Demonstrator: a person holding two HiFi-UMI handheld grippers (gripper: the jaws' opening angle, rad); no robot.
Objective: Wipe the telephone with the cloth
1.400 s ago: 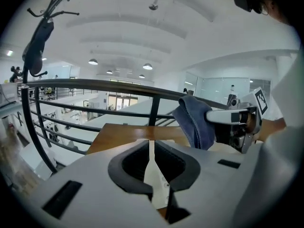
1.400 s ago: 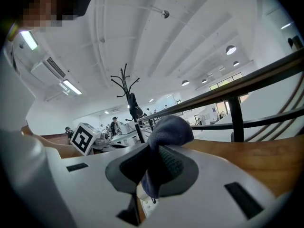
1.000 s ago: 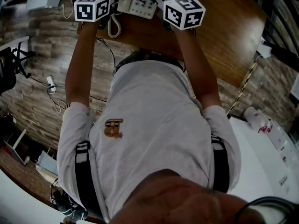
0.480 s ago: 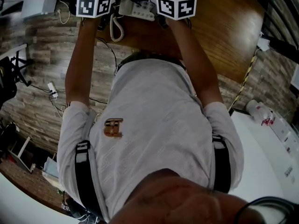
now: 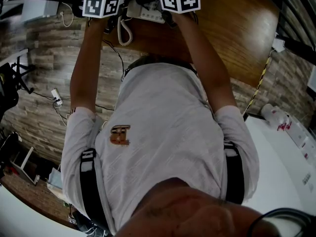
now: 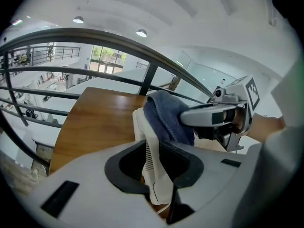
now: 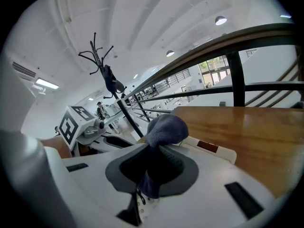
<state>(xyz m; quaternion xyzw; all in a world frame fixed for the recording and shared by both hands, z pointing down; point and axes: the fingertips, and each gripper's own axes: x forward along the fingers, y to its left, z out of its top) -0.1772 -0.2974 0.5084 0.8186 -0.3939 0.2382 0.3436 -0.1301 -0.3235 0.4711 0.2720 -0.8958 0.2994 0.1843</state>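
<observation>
Quick notes from my end of the rig. Closest in, my left gripper (image 6: 156, 169) had its jaws clamped on the white handset (image 6: 142, 127). It stood on edge between them, with its ribbed side facing the left jaw. The right gripper (image 7: 151, 167) was pinched tight on the blue cloth (image 7: 166, 126), with a tail hanging down through the jaws and a fat wad bulging out just past the tips.

Just beyond the left jaws, that wad sat over the far end of the handset, touching it, with the right gripper coming in from the right. Under the wad, just ahead of the right jaws, I could see the pale telephone (image 7: 214, 148) body. It was resting on the wooden table (image 7: 266, 127).

My guess on handling: the handset is light, hard and smooth, so it could twist or slip if the pinch sits off-centre. I'd hold it mid-grip like this. The coiled cord (image 5: 127, 33) hanging off the table edge will probably tug back too. The cloth is soft and floppy, so a bunched fold with plenty sticking out front seemed the right hold.

Farther out there was just the dark railing (image 6: 142, 87) past the table.
</observation>
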